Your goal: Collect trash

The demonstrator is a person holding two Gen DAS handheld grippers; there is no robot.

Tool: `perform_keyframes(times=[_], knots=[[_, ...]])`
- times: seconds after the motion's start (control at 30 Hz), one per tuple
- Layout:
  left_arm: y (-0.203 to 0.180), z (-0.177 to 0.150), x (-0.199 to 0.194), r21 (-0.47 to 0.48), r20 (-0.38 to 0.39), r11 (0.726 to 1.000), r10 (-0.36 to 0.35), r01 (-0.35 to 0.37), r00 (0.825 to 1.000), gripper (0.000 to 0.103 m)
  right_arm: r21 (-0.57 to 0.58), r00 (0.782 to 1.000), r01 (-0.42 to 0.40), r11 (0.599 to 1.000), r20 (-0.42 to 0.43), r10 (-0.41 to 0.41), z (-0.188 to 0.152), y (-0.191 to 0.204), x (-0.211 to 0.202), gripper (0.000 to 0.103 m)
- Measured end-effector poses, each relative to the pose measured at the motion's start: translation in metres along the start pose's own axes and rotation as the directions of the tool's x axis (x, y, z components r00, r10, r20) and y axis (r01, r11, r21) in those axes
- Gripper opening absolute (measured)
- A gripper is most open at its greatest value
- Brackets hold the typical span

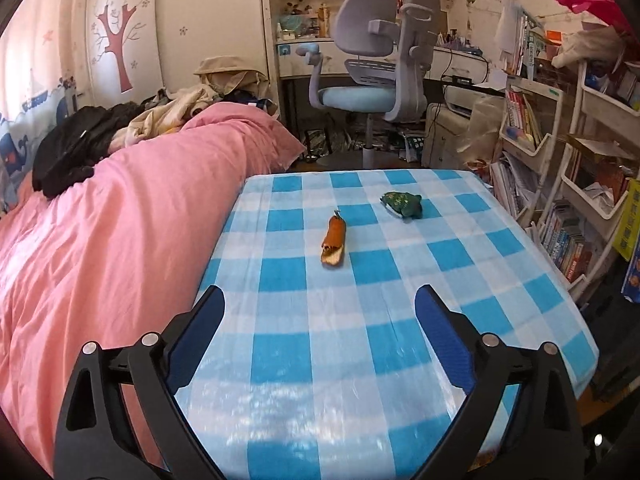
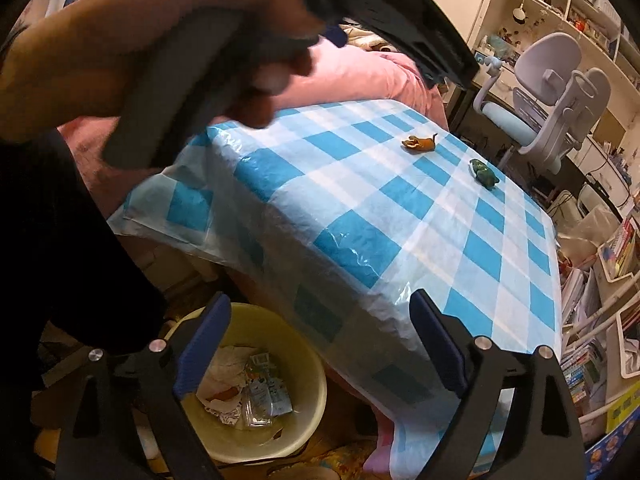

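Observation:
An orange peel-like scrap (image 1: 334,242) and a crumpled green wrapper (image 1: 403,204) lie on the blue-and-white checked table (image 1: 360,340). My left gripper (image 1: 320,304) is open and empty above the table's near part, short of the scrap. My right gripper (image 2: 320,312) is open and empty, hovering off the table's near corner above a yellow bin (image 2: 296,432) on the floor that holds several wrappers. The scrap (image 2: 420,143) and green wrapper (image 2: 484,172) show far off in the right wrist view. The hand holding the left gripper (image 2: 180,52) fills the upper left there.
A pink-covered bed (image 1: 120,240) runs along the table's left side. A grey-blue desk chair (image 1: 380,60) stands beyond the far edge. White shelves of books (image 1: 580,200) crowd the right side.

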State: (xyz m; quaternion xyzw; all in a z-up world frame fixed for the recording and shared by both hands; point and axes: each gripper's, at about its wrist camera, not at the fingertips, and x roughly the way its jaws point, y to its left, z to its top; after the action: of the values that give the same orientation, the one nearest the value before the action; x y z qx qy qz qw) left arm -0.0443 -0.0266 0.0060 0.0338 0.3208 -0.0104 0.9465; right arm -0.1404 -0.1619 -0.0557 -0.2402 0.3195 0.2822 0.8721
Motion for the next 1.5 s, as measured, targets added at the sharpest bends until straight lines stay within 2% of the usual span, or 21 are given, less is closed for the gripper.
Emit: perform_keyframes(times=[0.13,0.23,0.5,0.83,1.5], knots=[[-0.002,0.008,0.016,0.024,-0.009,1.000,0.007,-0.007,1.000,0.093,-0.027,1.000,0.015,1.000,0.016,-0.015,0.002,0.004,0.002,0.088],[0.001,0.010,0.024,0.007,-0.018,1.000,0.004,-0.004,1.000,0.094,-0.032,0.999,0.024,0.999,0.027,-0.023,0.004,0.003,0.003,0.092],[0.008,0.014,0.042,-0.038,-0.049,0.999,0.008,-0.010,0.999,0.095,-0.027,1.000,0.018,0.999,0.022,-0.018,0.005,-0.002,0.011,0.092],[-0.008,0.015,0.054,0.019,-0.069,1.000,0.017,-0.016,0.998,0.095,-0.024,1.000,0.013,1.000,0.024,-0.012,0.006,-0.006,0.015,0.093],[-0.020,0.019,0.069,0.042,-0.095,0.999,0.023,-0.019,0.995,0.095,-0.022,1.000,0.005,1.000,0.021,-0.004,0.008,-0.013,0.023,0.093]])
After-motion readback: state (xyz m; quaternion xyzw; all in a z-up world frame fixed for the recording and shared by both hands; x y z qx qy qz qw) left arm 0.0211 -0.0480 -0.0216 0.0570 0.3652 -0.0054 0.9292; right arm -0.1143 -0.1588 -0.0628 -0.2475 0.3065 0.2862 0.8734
